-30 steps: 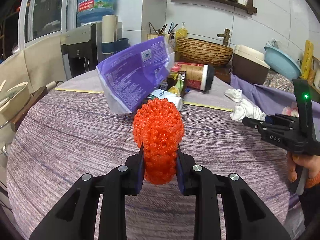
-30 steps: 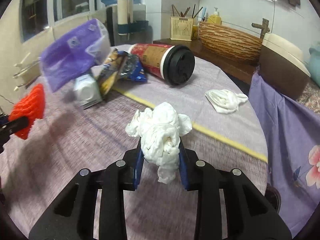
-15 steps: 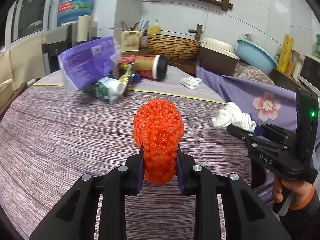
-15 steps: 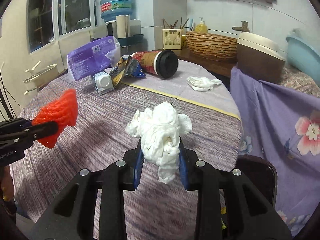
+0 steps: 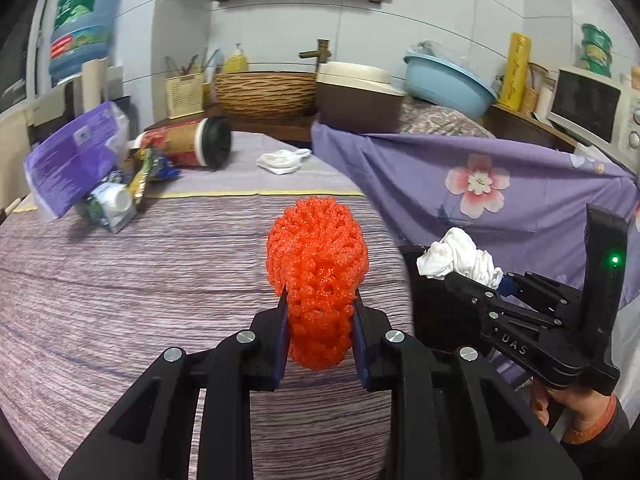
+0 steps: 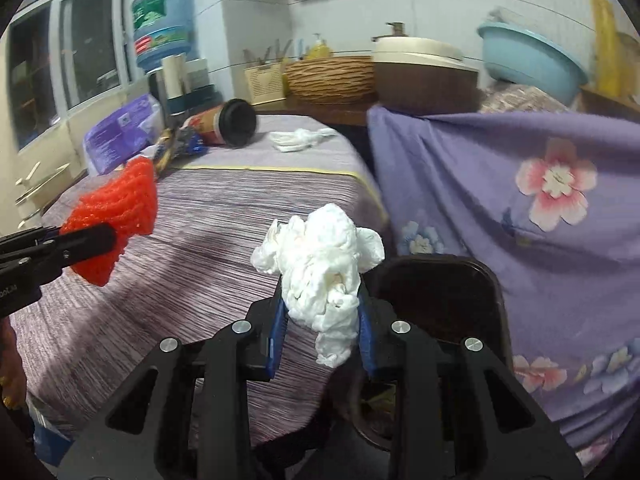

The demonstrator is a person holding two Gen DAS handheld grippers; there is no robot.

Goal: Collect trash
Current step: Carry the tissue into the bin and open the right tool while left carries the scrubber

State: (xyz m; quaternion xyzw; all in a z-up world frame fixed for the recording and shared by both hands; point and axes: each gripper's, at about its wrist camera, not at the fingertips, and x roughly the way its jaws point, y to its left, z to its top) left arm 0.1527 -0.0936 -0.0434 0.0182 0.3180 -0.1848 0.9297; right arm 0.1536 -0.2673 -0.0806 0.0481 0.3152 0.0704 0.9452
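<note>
Currently, two pieces of trash are held aloft while several more are left on the table [image 5: 120, 280]. At the far left of the tabletop a purple packet [image 5: 72, 160] is seen propped against a small carton [image 5: 106, 206] and a snack wrapper [image 5: 146, 170], with a paper cup [image 5: 192, 142] lying on its side, its dark lid turned to the right and its long axis running roughly along the table's back edge; a crumpled white tissue [image 5: 282, 159] is left flat just beside it. Nearer the middle, the left gripper [image 5: 318, 340] is closed narrowly on an orange foam net [image 5: 316, 272], which is held upright, its long axis pointing up and away from the jaws. Further right, the right gripper [image 6: 322, 334] is clamped on a white tissue wad [image 6: 320, 264], likewise standing upward, with a tail hanging below the pads. Past the table's edge a dark bin [image 6: 440, 292] is seen beneath that wad, so the drop is judged to be near. Neither held piece is yet released, and the five items on the table remain uncollected.
</note>
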